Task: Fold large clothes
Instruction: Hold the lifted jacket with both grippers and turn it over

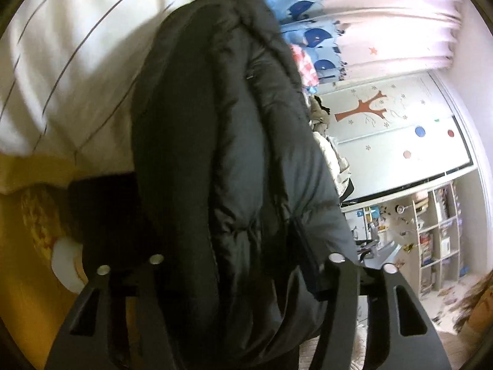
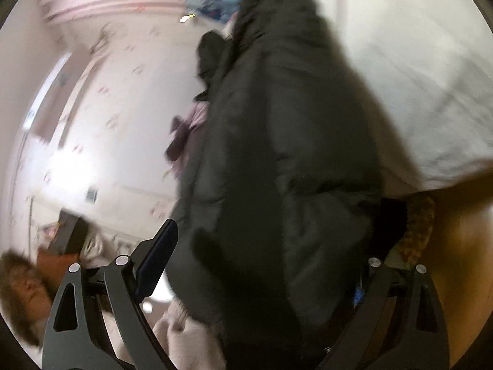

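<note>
A large dark grey puffer jacket (image 1: 234, 160) fills the middle of the left wrist view and hangs lifted over the bed. My left gripper (image 1: 243, 265) has the jacket's thick edge bunched between its two black fingers. The same jacket (image 2: 277, 169) fills the right wrist view, which is blurred. My right gripper (image 2: 262, 246) has its fingers wide apart with jacket fabric between them; the left pad (image 2: 157, 259) shows bare and the right pad is hidden by cloth.
A white sheet with thin dark stripes (image 1: 67, 71) covers the bed behind the jacket. A yellow wooden bed frame (image 1: 27, 246) runs below it. Blue patterned bedding (image 1: 311, 30), a wardrobe with tree decal (image 1: 385, 123) and cluttered shelves (image 1: 431, 240) lie beyond.
</note>
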